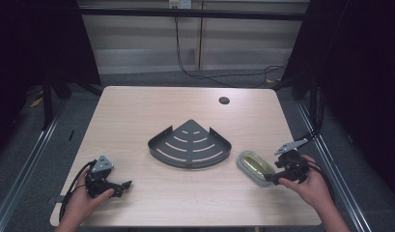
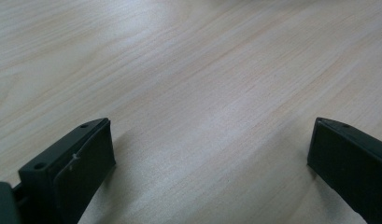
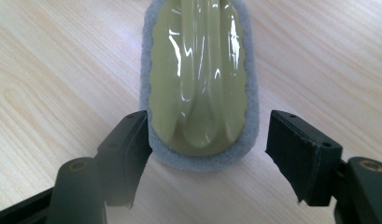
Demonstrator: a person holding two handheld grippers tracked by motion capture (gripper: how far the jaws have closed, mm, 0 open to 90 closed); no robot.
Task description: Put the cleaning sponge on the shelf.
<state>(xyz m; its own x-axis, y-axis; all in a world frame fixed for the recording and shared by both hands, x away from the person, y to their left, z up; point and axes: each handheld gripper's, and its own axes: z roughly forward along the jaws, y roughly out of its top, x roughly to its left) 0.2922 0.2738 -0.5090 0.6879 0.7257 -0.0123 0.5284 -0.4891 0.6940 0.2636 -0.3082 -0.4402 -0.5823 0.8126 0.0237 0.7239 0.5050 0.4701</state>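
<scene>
Right now my right gripper (image 3: pixel 205 140) straddles the near end of the scrubbing pad (image 3: pixel 200 70), a yellow-green moulded grip on a grey sponge base, which lies flat on the table (image 1: pixel 151 108) just right of the dark corner rack (image 1: pixel 190 145). Its jaws stand apart: the left pad looks to be brushing the grey edge and the right one sits clear, so nothing is clamped yet. To do this well, I judge I should centre the pad between the jaws, close evenly on the sponge sides and lift level. My left gripper (image 2: pixel 205 163) rests spread wide over bare wood, holding nothing.
</scene>
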